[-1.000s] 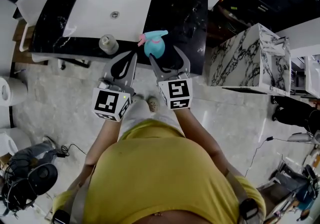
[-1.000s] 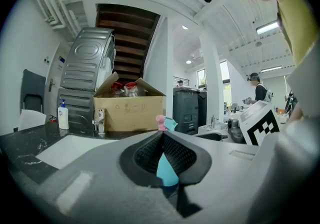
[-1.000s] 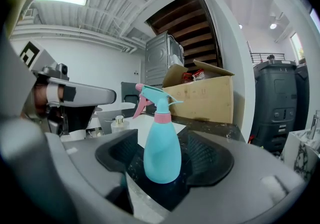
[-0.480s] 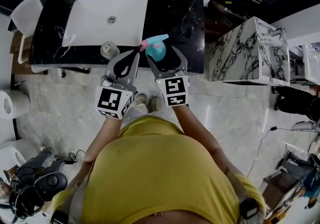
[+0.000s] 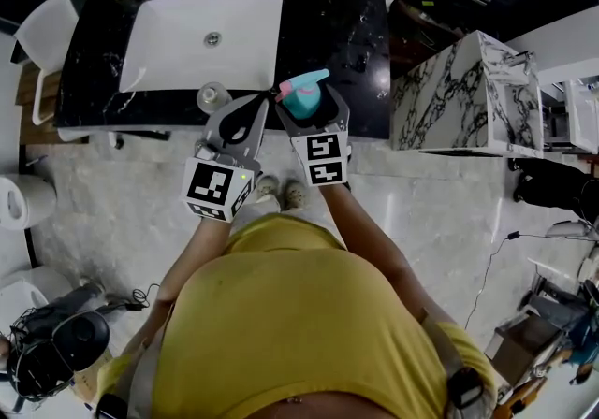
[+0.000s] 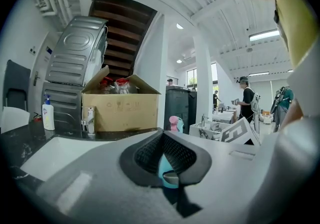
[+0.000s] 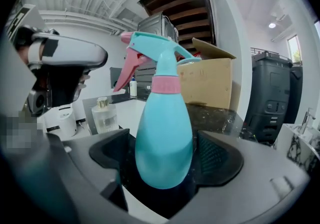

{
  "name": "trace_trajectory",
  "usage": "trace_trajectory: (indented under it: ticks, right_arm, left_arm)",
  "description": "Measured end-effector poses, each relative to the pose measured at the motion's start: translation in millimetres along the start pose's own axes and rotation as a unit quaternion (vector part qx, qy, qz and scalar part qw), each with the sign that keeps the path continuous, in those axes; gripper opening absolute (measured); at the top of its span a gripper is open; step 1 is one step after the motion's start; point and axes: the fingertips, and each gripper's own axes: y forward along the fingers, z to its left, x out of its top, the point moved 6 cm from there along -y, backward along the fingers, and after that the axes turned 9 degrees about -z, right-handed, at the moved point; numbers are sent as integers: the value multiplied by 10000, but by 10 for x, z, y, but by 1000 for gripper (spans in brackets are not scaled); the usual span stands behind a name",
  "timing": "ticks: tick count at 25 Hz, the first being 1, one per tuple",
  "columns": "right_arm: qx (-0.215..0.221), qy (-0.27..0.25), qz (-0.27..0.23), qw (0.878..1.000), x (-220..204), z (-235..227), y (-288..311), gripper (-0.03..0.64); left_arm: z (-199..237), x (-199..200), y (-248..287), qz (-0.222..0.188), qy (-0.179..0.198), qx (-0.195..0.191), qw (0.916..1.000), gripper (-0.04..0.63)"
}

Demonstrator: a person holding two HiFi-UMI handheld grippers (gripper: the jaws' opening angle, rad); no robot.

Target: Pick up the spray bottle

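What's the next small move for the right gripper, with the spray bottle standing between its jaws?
Probably close the right gripper on the spray bottle before any lift. Its jaws are opening and flank the bottle's wide lower body with a gap on each side, so nothing grips it yet. The bottle stands upright at the front edge of the black countertop.

- The teal plastic spray bottle with a pink trigger [image 7: 162,133] stands upright between the opening jaws of the right gripper [image 7: 167,162], clear of both pads.
- The left gripper [image 5: 263,101], jaws together, sits just left of the right one.
- A small clear glass jar with a metal cap [image 5: 213,96] stands left of the left gripper's tip, on the black marble countertop [image 5: 346,24].
- The white rectangular sink [image 5: 201,29] lies beyond both grippers, leftward.
- A brown cardboard box [image 7: 207,83] stands behind the bottle.
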Motion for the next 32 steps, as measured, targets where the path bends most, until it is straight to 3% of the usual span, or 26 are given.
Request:
trace_trajectory:
  ticks: [6, 19, 32]
  right_arm:
    - [-112, -66, 45, 9999, -76, 2, 83, 380]
    - [-275, -123, -380, 9988, 62, -56, 14, 370]
    - [-332, -291, -372, 9983, 49, -59, -93, 367]
  left_arm:
    - [37, 0, -46, 23, -15, -44, 10000, 5]
    - [3, 4, -128, 29, 15, -54, 10000, 5]
    - [-90, -21, -135, 52, 11, -70, 10000, 5]
